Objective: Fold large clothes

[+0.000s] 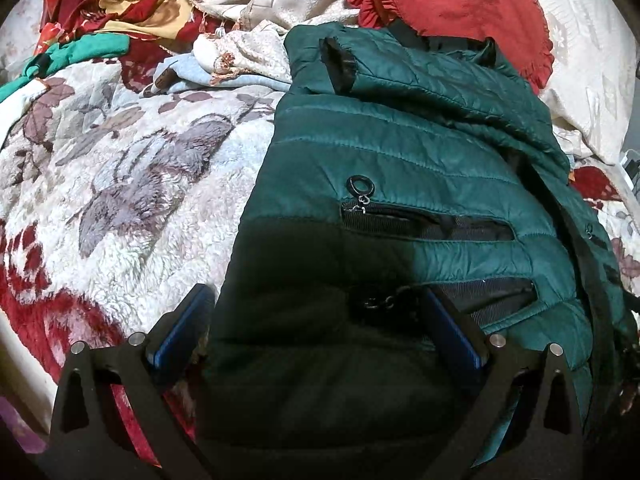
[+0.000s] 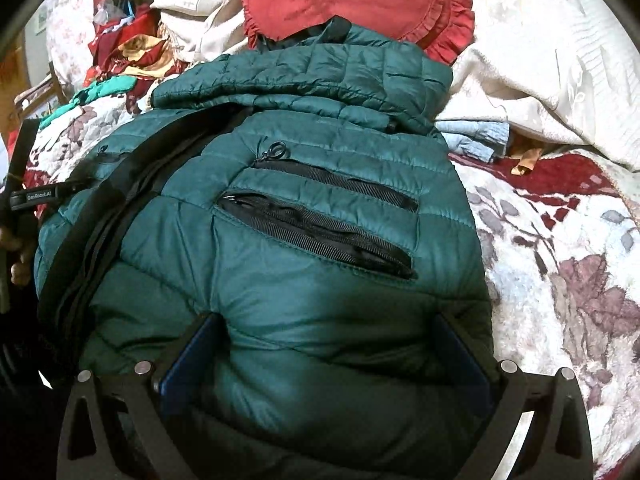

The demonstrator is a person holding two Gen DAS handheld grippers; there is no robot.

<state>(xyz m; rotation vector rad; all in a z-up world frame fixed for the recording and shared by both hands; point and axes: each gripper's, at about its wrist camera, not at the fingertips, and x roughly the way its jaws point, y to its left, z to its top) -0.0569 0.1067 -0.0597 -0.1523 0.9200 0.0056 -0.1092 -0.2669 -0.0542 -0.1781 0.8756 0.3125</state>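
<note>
A dark green quilted jacket (image 1: pixel 400 152) lies front up on a floral fleece blanket (image 1: pixel 120 184). One sleeve is folded across its top, with a black cuff (image 1: pixel 338 66) showing. Two pocket zips (image 1: pixel 428 224) gape open. My left gripper (image 1: pixel 316 304) is open wide, and the jacket's near left edge lies between its blue pads. In the right wrist view the jacket (image 2: pixel 280 280) bulges up between the spread fingers of my open right gripper (image 2: pixel 330 332), at the near right hem. The left gripper's body (image 2: pixel 38 196) and a hand (image 2: pixel 20 248) show at that view's left edge.
A red ruffled cushion (image 1: pixel 452 4) lies just beyond the jacket's collar. Cream fabric (image 2: pixel 540 60) is heaped at the back right. A pile of red, yellow and teal clothes (image 1: pixel 100 12) lies at the back left, with a light blue garment (image 1: pixel 192 76) beside the jacket.
</note>
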